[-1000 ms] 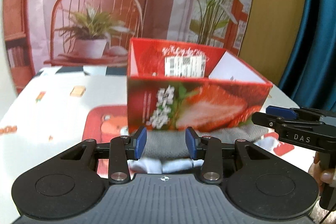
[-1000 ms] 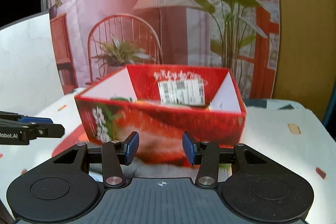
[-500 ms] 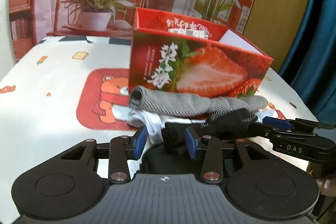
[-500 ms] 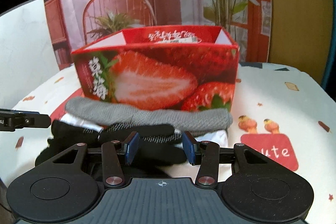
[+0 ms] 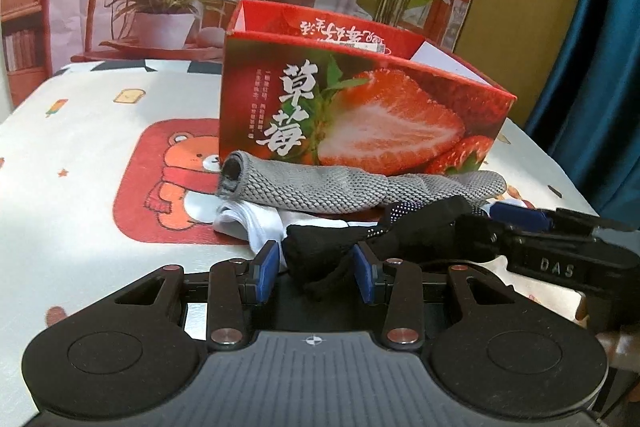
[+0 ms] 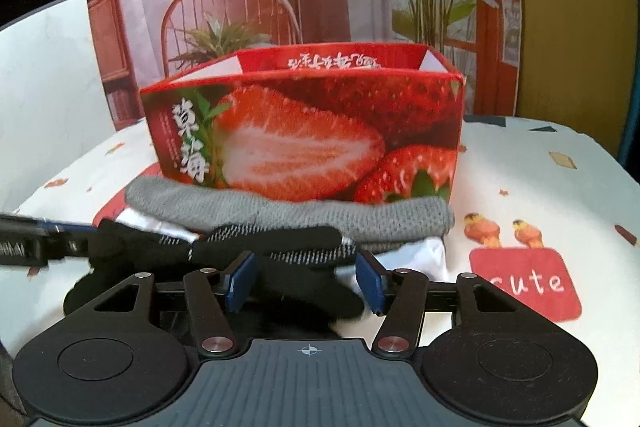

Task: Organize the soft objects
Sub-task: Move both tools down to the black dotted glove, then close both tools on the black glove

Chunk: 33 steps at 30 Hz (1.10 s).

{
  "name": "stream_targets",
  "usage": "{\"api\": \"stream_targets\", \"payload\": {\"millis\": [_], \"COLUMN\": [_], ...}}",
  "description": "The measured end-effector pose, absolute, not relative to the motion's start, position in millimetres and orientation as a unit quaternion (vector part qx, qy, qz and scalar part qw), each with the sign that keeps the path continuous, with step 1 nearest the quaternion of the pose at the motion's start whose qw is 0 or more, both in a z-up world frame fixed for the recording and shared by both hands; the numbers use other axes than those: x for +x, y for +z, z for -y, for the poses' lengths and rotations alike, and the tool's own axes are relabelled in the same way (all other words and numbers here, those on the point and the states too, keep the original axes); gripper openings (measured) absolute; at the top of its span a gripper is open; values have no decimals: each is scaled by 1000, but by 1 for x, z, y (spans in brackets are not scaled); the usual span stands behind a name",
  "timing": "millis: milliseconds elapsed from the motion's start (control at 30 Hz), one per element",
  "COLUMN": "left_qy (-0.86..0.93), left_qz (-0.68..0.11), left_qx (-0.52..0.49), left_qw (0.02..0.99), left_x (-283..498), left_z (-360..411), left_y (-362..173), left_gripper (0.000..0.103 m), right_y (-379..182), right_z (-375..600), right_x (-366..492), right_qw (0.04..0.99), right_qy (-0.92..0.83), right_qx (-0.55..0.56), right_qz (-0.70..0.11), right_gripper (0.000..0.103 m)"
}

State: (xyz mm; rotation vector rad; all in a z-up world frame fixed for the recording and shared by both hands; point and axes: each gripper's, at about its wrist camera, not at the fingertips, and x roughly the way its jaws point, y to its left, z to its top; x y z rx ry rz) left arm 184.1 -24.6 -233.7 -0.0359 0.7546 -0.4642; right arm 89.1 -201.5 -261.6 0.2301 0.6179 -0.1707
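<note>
A pile of socks lies in front of a red strawberry box [image 5: 360, 119], also in the right wrist view [image 6: 304, 139]. A grey sock [image 5: 340, 187] [image 6: 288, 215] is nearest the box, white socks [image 5: 256, 223] [image 6: 420, 255] lie under it, and a black sock [image 5: 400, 231] [image 6: 264, 243] is closest. My left gripper [image 5: 316, 273] is open with the black sock's left end between its fingers. My right gripper [image 6: 302, 281] is open around the black sock's right part; it also shows in the left wrist view [image 5: 520, 217].
The table wears a white cloth [image 5: 80, 155] with a red bear print [image 5: 168, 179] and a red "cute" patch [image 6: 528, 283]. A printed backdrop with a chair and plants stands behind the box. A blue curtain [image 5: 600, 67] hangs at the right.
Both grippers have dropped from box height down to the sock pile and moved in. The black sock now lies between the fingers of each. Both stay open.
</note>
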Motion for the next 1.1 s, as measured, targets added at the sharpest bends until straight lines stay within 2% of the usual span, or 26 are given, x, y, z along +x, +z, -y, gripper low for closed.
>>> {"api": "stream_targets", "payload": {"millis": [167,333,600,700,1000,1067,1100], "left_qy": [-232,-232,-237,-239,-239,-240,-242], "left_qz": [-371,-382,-377,-376,-375,-373,-371], "left_qx": [-27,-40,-42,-48,-50,-46,-44], "left_qw": [899,894,894,894,894,895,896], "left_x": [187,191,193,192,192,191,190], "left_z": [26,25,25,22,22,23,23], "left_y": [-243,-251,-257,-260,-262,-260,-259], "left_gripper": [40,39,39,39,39,36,31], "right_y": [-270,-281,-288,-288,-293,-293,-293], "right_z": [211,212,213,213,217,219,219], "right_x": [105,111,107,106,111,111,110], "right_qw": [937,934,935,935,930,929,929], "right_qy": [-82,-87,-87,-95,-86,-84,-83], "right_qx": [140,158,165,164,178,186,187], "right_qz": [-309,-307,-301,-299,-309,-309,-309], "right_gripper": [56,65,66,71,79,79,78]}}
